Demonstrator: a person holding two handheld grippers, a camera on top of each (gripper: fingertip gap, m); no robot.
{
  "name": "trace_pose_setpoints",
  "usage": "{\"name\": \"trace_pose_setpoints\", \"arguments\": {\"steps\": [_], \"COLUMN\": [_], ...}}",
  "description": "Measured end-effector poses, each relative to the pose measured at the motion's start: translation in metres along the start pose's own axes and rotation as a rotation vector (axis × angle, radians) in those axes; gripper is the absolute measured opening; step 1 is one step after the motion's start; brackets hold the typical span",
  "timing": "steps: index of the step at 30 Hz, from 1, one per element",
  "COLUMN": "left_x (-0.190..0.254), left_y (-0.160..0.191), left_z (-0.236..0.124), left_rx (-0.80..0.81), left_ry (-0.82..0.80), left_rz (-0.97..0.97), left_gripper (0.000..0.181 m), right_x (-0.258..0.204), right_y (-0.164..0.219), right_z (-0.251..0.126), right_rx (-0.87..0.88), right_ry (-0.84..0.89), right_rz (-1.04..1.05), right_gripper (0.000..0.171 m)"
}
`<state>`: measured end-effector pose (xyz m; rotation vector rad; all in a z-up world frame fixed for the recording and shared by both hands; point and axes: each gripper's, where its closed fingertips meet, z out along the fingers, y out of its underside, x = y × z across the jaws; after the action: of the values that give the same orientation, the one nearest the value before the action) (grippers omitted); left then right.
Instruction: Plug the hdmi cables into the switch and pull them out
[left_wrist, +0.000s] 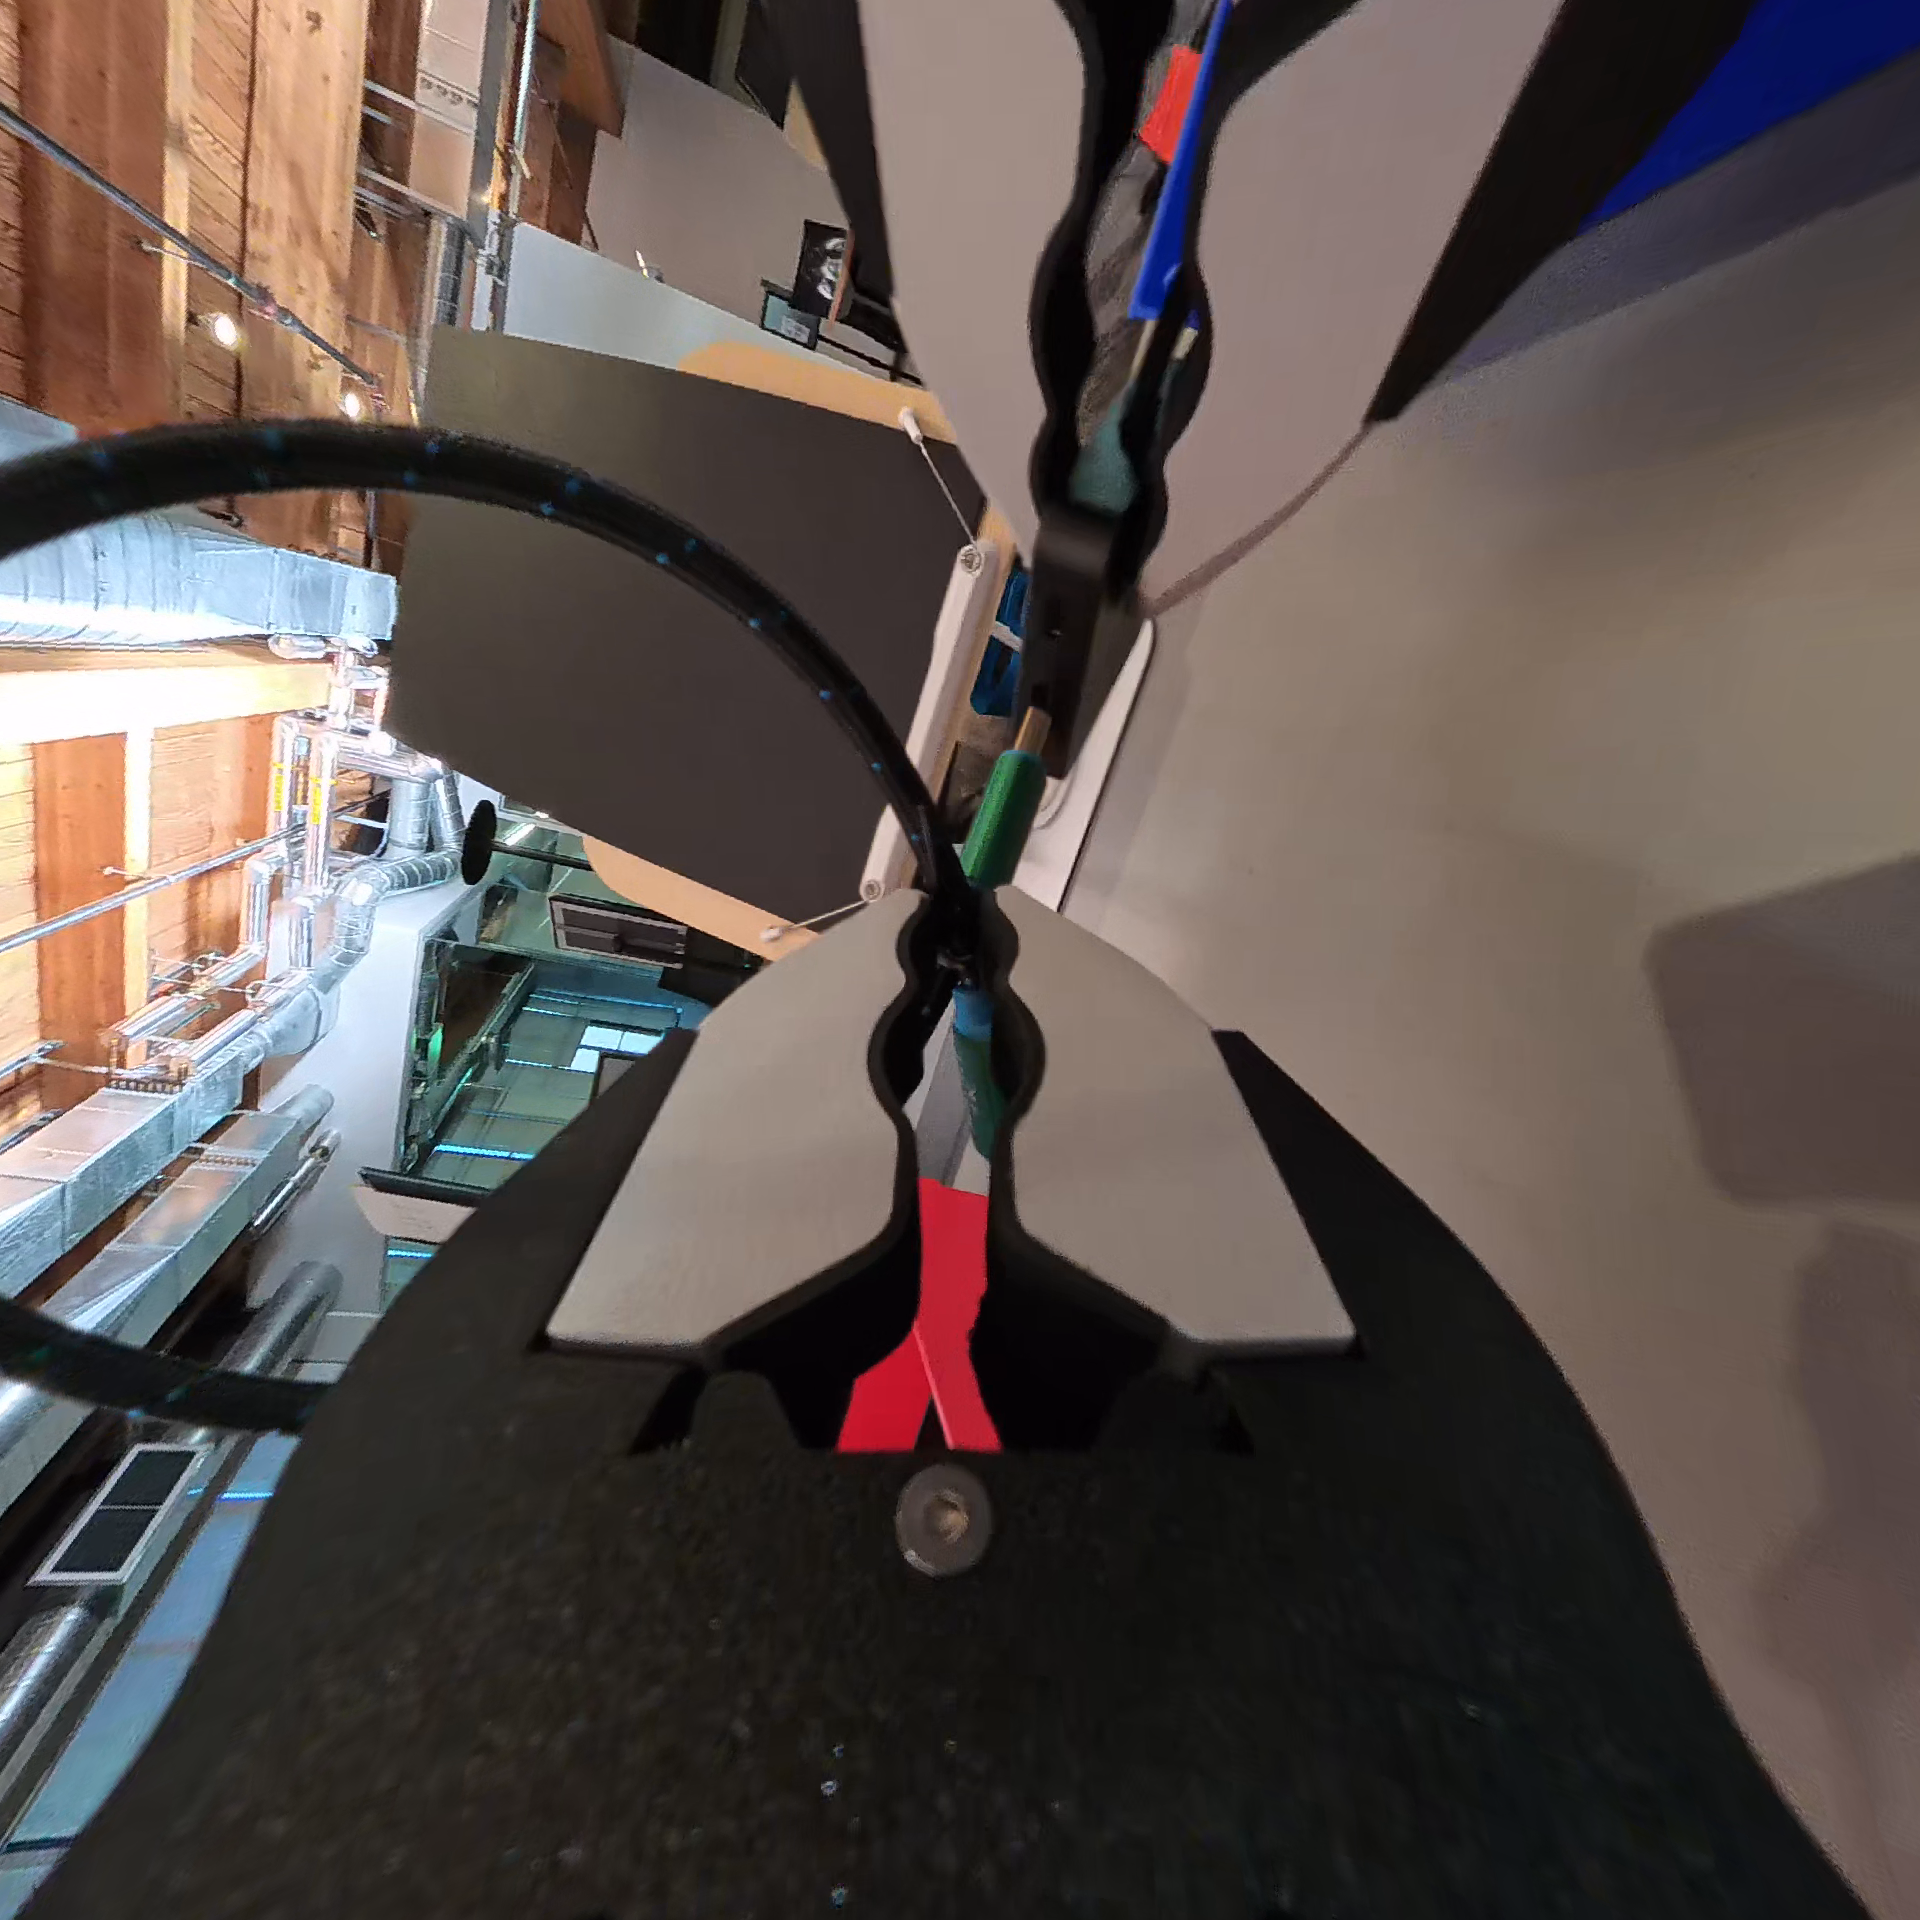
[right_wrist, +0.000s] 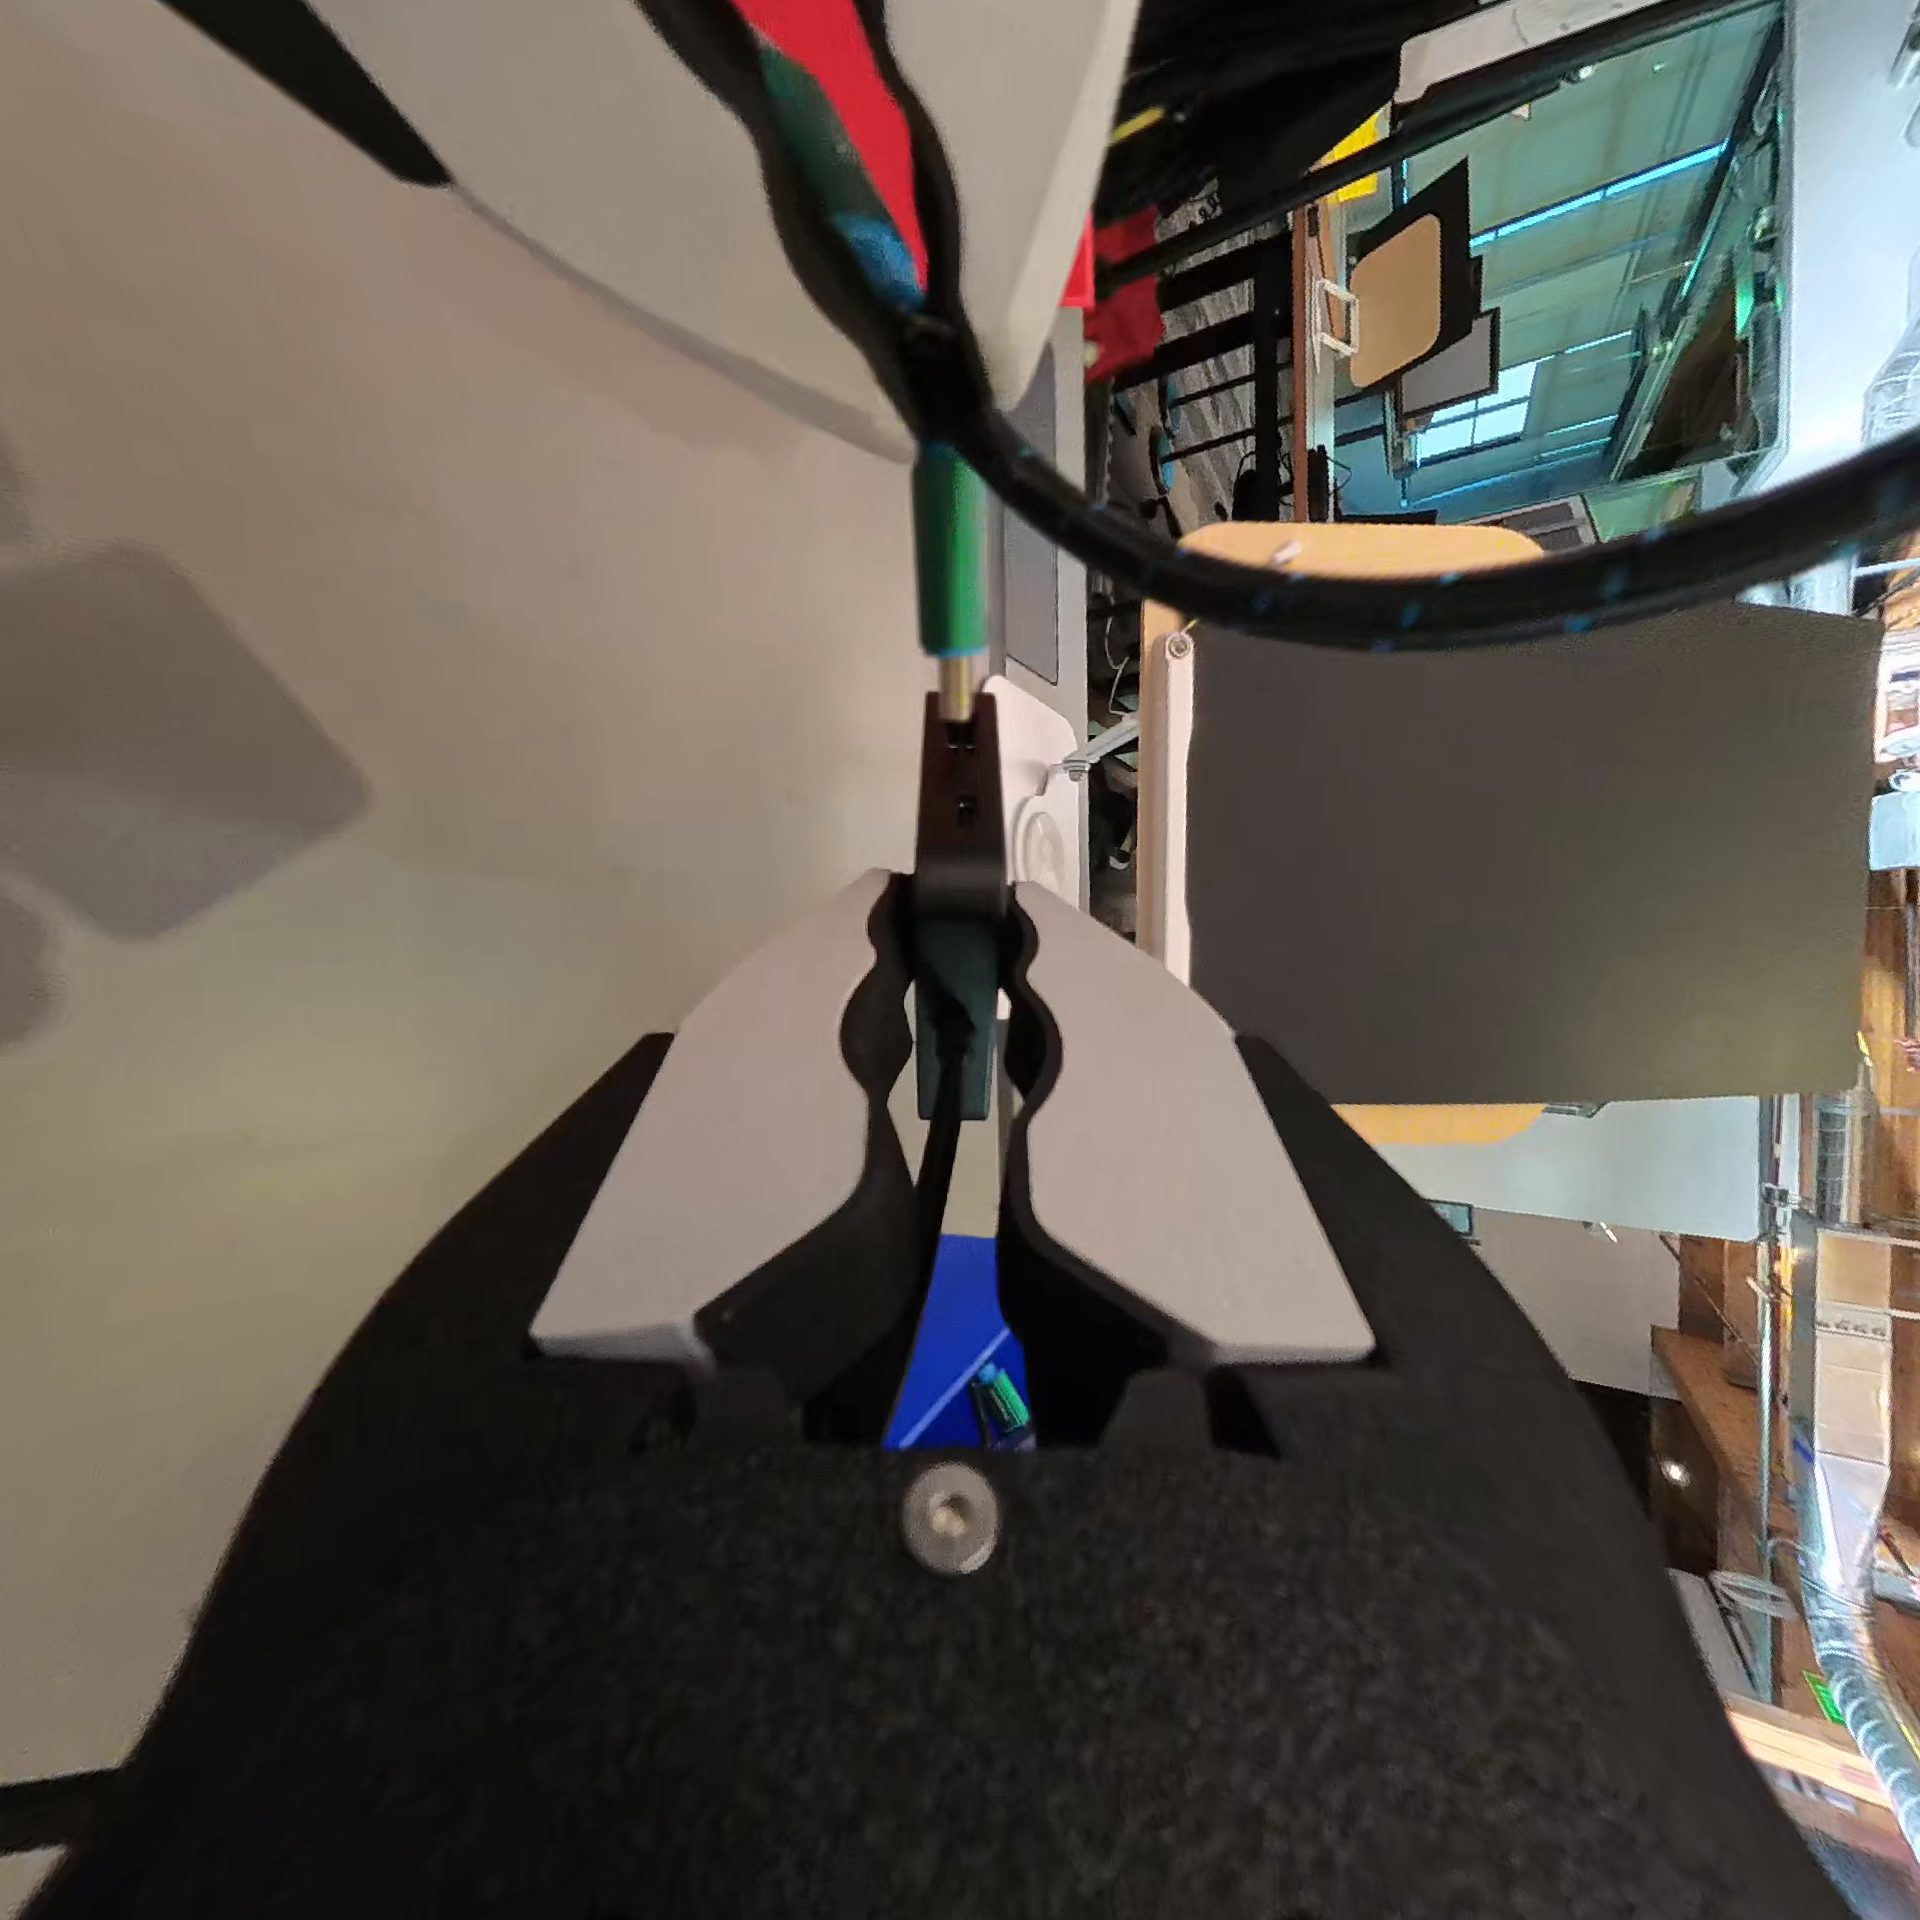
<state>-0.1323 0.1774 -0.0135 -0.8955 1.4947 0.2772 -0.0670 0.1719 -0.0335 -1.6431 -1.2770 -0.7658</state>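
Grippers face each other tip to tip, both views rolled sideways, with a pale grey tabletop (left_wrist: 1507, 831) filling one side of each frame. Left gripper (left_wrist: 961, 935), grey fingers with wavy black pads, is pinched on the rear of a green-shelled HDMI plug (left_wrist: 1000, 816) where its black braided cable with blue flecks (left_wrist: 582, 509) leaves; the cable arcs away in a wide loop. Plug's gold metal tip (left_wrist: 1039, 727) sits at a port on the end face of a small black box-shaped HDMI switch (left_wrist: 1075, 634); how deep it is seated cannot be told, though some gold shows outside the housing. Right gripper (right_wrist: 951, 894) is pressed onto the opposite end of the switch (right_wrist: 958, 821), holding it off the table. Between the right fingers a second, darker teal-green plug (right_wrist: 951, 1023) enters the switch's near end, and its thin black cable (right_wrist: 930, 1216) runs back toward the gripper body. In the right wrist view the green plug (right_wrist: 951, 561) stands in line with the switch, gold tip touching the port, with the braided cable (right_wrist: 1351, 603) curving off to the side. Dark grey panel (right_wrist: 1507, 852) on a pale wooden board stands behind.
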Motion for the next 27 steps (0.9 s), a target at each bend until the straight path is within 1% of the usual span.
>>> {"name": "trace_pose_setpoints", "arguments": {"steps": [3,6,9,13,18,20,22,24,27], "left_x": [0.002,0.003,0.004,0.009,0.01,0.013,0.012,0.008,0.005], "left_y": [0.001,0.001,-0.002,-0.003,-0.006,-0.014,-0.025,-0.026,-0.023], "left_z": [0.003,0.005,0.005,0.006,0.003,-0.001,-0.005,-0.005,-0.008], "left_rx": [-0.017,-0.024,-0.014,-0.012,-0.013,0.028,0.07,0.071,0.107], "left_ry": [-0.011,0.015,0.024,0.03,-0.015,-0.019,-0.046,-0.087,-0.064], "left_rz": [0.007,-0.031,-0.027,0.02,0.079,0.082,0.089,0.121,0.05], "left_gripper": [0.007,0.007,0.007,0.007,0.006,0.006,0.005,0.0,0.0], "right_x": [-0.002,0.0,0.001,-0.006,-0.012,-0.014,-0.021,-0.024,-0.021], "right_y": [-0.001,0.001,0.002,0.002,-0.003,-0.005,-0.017,-0.031,-0.028], "right_z": [0.001,0.0,-0.001,0.0,0.001,0.003,0.004,0.002,0.002], "right_rx": [-0.017,-0.02,-0.019,-0.012,-0.007,-0.007,0.059,0.126,0.135], "right_ry": [0.007,0.011,0.013,-0.021,-0.052,-0.051,-0.076,-0.087,-0.088], "right_rz": [-0.035,-0.011,-0.015,-0.024,-0.003,-0.016,0.0,0.028,0.038], "right_gripper": [0.015,0.015,0.015,0.014,0.014,0.014,0.015,0.015,0.015]}}
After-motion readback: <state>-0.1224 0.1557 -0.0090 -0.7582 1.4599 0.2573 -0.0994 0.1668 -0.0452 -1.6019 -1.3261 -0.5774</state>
